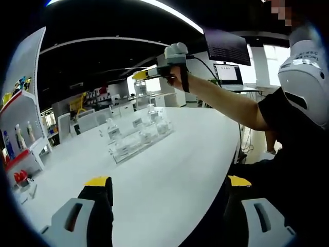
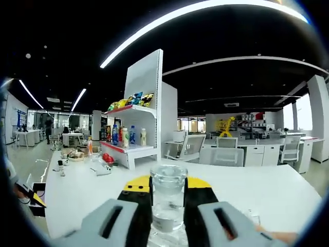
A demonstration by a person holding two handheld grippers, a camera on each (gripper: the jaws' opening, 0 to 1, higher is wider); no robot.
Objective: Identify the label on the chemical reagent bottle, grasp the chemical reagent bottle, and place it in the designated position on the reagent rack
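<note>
**Reagent bottle lifted above the white table, rack waiting below.**
From the white table (image 1: pixel 169 175) down to the clear reagent rack (image 1: pixel 139 141), holding perhaps four bottles (blurred), to one glass reagent bottle (image 2: pixel 168 198): my right gripper (image 2: pixel 168 193) clamps it upright, high over the rack; my left gripper (image 1: pixel 167 188) hangs wide, empty. Risk, I judge: smooth glass slipping, or knocking racked bottles on lowering.

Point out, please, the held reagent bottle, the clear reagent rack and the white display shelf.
reagent bottle (image 2: pixel 168 198), right gripper view, its glass body.
reagent rack (image 1: pixel 134 145), left gripper view, its front edge.
display shelf (image 2: pixel 146 87), right gripper view, its back panel.
</note>
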